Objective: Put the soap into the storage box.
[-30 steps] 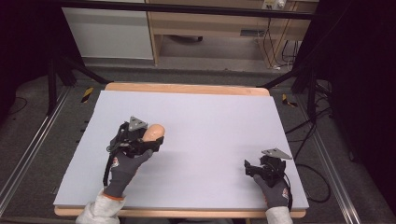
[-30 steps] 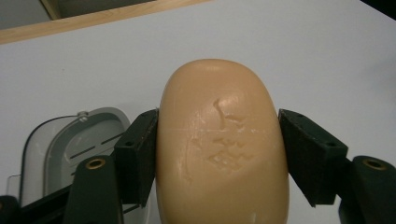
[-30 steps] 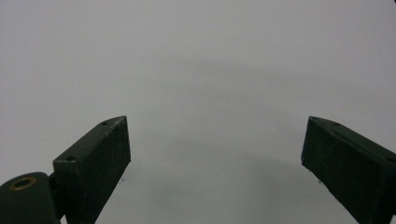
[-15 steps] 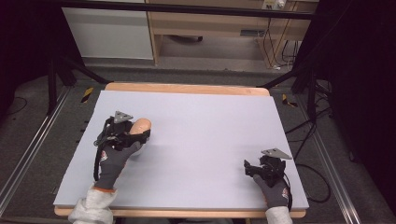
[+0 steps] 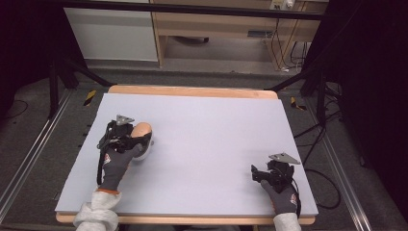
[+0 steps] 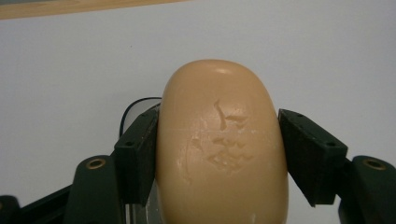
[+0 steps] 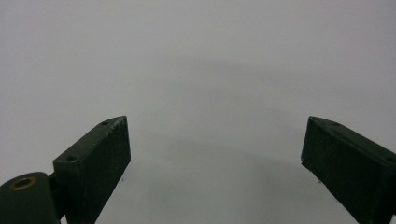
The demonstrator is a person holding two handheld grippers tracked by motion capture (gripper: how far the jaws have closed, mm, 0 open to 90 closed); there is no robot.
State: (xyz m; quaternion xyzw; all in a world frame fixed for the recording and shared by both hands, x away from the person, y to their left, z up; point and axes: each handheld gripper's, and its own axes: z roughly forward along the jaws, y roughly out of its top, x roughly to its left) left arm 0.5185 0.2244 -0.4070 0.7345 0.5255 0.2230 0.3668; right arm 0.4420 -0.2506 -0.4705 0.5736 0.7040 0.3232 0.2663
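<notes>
Left gripper view, soap bar [image 6: 222, 149] clamped between left gripper [image 6: 219, 156]

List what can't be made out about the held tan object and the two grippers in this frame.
- Tan object: its lower end is cut off by the bottom edge of the left gripper view; in the high view the gloved hand covers part of it.
- Whether it touches the table: hidden by the left gripper.
- Right gripper, high view: its jaws are too small to judge.

No legible text anywhere (perhaps worn embossing on the soap [image 6: 222, 149])
</notes>
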